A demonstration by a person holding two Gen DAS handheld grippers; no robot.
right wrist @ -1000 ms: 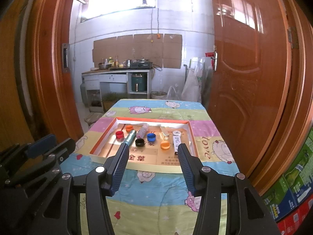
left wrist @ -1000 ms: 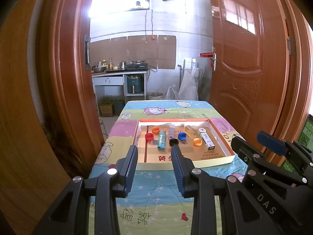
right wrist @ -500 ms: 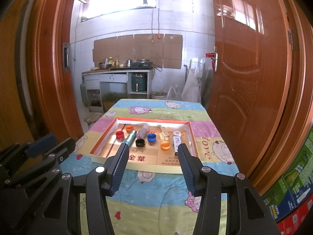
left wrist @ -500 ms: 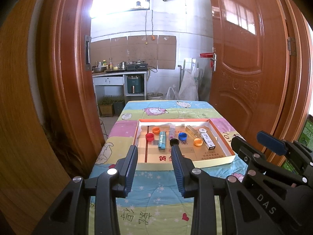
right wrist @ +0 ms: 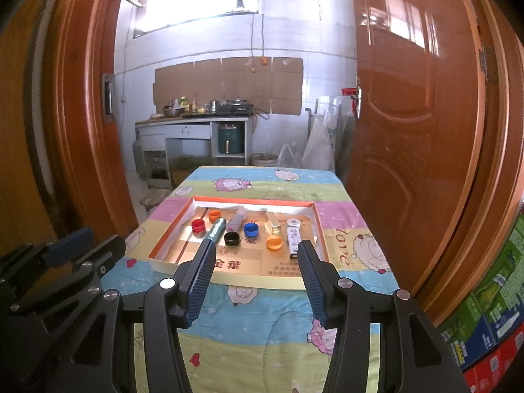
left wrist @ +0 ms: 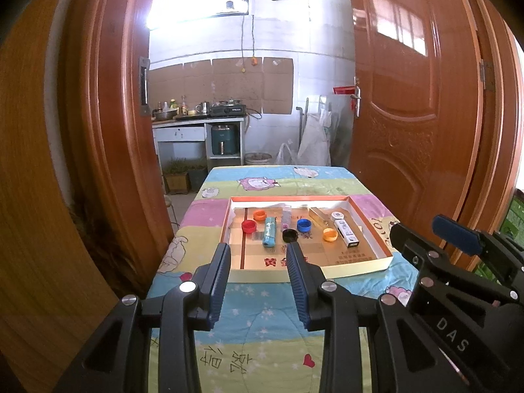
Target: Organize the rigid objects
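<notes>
Both grippers are hanging near the tray (left wrist: 373, 263): the left gripper (left wrist: 258, 252) and right gripper (right wrist: 253, 249) are gaping apart, gripping nothing, caps lying beyond.

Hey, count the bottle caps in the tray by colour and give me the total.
Orange caps: 2
Red cap: 1
Blue cap: 1
Black cap: 1
Total: 5

Wooden door (left wrist: 409, 104); stove (left wrist: 228, 109); cartoon tablecloth (left wrist: 262, 327).
</notes>
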